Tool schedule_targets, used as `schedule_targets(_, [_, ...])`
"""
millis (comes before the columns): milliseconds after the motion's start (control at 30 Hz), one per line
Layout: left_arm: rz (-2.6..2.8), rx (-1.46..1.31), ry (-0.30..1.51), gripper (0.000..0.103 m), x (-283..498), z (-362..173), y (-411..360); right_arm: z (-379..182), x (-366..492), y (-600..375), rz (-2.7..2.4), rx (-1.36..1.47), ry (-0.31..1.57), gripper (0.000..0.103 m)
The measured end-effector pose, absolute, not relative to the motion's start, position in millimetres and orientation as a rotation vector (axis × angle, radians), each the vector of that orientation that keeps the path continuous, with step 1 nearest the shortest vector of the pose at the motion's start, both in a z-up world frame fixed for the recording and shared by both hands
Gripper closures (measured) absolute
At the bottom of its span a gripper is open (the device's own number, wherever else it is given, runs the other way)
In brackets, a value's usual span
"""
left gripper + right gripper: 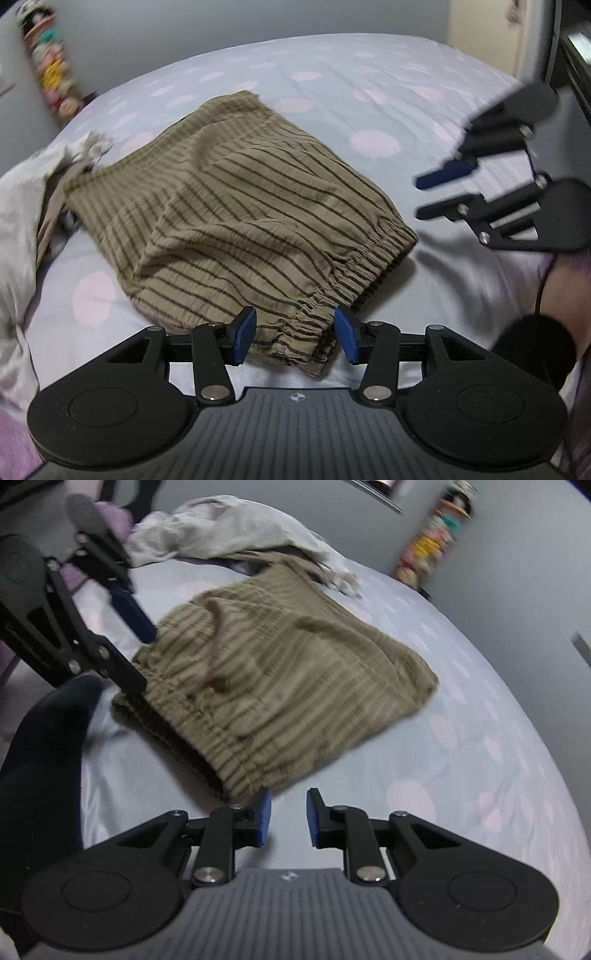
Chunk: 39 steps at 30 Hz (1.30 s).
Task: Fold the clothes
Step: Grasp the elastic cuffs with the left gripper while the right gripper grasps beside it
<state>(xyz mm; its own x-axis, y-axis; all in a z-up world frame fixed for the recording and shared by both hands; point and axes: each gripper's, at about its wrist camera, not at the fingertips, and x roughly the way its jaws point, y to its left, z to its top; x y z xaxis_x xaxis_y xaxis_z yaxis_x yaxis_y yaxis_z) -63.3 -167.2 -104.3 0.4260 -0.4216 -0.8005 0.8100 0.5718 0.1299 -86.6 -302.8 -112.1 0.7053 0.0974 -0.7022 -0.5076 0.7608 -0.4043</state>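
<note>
Olive-tan striped shorts (236, 206) lie folded on the bed, elastic waistband toward me. In the left wrist view my left gripper (295, 336) straddles the near waistband corner, which rests slack on the sheet between its blue pads (245, 334); the jaws stand apart and do not squeeze it. The right wrist view shows the left gripper (146, 662) at the waistband's far end of the shorts (295, 679). My right gripper (289, 819) is open over bare sheet just beside the other waistband corner, with nothing between its pads. It also appears as the right gripper (419, 199), off the shorts.
The bed (369, 92) has a pale blue sheet with pink dots. A heap of light grey clothes (22, 206) (221, 528) lies beyond the shorts' leg end. Colourful plush toys (51, 74) stand by the wall. A dark sleeve (40, 757) reaches in at the left.
</note>
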Motion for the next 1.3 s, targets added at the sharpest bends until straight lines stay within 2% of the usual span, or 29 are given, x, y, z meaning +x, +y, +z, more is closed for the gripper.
schedule_targets(133, [-0.87,0.661,0.736,0.054,-77.1,-107.1,-173.1,-112.9,-93.0,-287.8,0.485,-0.796,0.644,0.077])
schedule_targets(200, [-0.897,0.712,0.721,0.054,-82.4,-109.9,-175.9,-110.1,-96.4,-282.0,0.536,-0.835,0.617,0.065])
schedule_targets(233, [-0.903,0.737,0.723,0.053,-83.5,-112.6,-177.8,-109.9,-97.1,-279.0,0.56,-0.853,0.613,0.063])
schedule_targets(433, [-0.913,0.827,0.741,0.053,-79.0,-130.4,-189.0,-120.0,-103.1,-260.8,0.673,-1.016,0.59,0.061])
schedule_targets(500, [-0.904,0.82,0.761,0.053,-72.5,-137.2,-190.7,-127.4,-103.6,-256.4,0.694,-1.064,0.593,0.055])
schedule_targets(567, [-0.9,0.798,0.79,0.053,-65.3,-143.4,-191.0,-134.2,-101.7,-252.8,0.705,-1.098,0.6,0.051])
schedule_targets(767, [-0.909,0.633,0.892,0.052,-38.2,-147.3,-182.7,-155.7,-89.7,-245.2,0.697,-1.174,0.602,0.051])
schedule_targets(933, [-0.92,0.52,0.956,0.052,-22.4,-142.4,-174.6,-167.2,-83.3,-238.6,0.687,-1.226,0.589,0.052])
schedule_targets(1033, [-0.922,0.543,0.938,0.052,-27.0,-139.0,-175.0,-167.1,-76.1,-236.8,0.666,-1.205,0.592,0.053])
schedule_targets(1067, [-0.924,0.571,0.921,0.052,-31.2,-138.6,-176.2,-165.7,-72.6,-236.5,0.658,-1.185,0.601,0.06])
schedule_targets(1100, [-0.924,0.603,0.902,0.051,-36.0,-138.5,-177.9,-163.2,-68.0,-237.4,0.649,-1.151,0.618,0.07])
schedule_targets(1167, [-0.923,0.666,0.864,0.047,-45.3,-138.8,-181.4,-155.7,-57.3,-240.7,0.626,-1.063,0.656,0.079])
schedule_targets(1300, [-0.903,0.803,0.764,0.043,-64.2,-143.0,-187.5,-136.8,-41.8,-248.9,0.616,-0.901,0.705,0.082])
